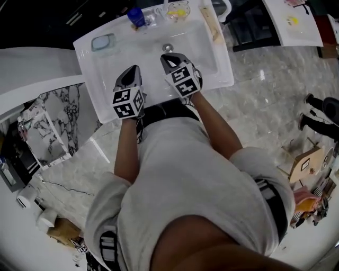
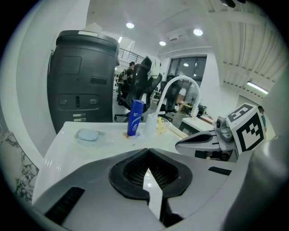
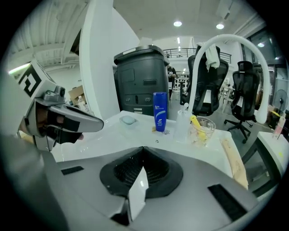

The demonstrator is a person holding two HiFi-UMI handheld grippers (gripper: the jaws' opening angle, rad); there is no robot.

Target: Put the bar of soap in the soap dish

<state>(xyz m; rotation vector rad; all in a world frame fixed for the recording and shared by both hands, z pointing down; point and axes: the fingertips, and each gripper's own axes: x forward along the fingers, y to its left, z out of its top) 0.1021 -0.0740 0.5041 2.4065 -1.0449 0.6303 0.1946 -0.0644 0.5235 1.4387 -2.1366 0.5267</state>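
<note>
A pale blue-green bar of soap (image 1: 103, 42) lies in a clear soap dish (image 1: 112, 43) on the back left corner of the white sink (image 1: 225, 74). Both grippers hang over the basin's near half, well short of the dish. My left gripper (image 1: 135, 69) is shut with nothing between its jaws. My right gripper (image 1: 166, 56) beside it is shut and empty too. The left gripper view shows the soap (image 2: 88, 134) far ahead at the left, past its closed tips (image 2: 147, 150). In the right gripper view the soap (image 3: 128, 120) sits behind its closed tips (image 3: 142, 148).
A blue bottle (image 1: 136, 17), a clear bottle (image 3: 182, 122) and a glass with something yellow (image 1: 177, 11) stand along the sink's back edge near the white arched tap (image 3: 226, 45). A wooden piece (image 1: 211, 22) lies on the right rim. A dark bin (image 2: 83, 81) stands behind.
</note>
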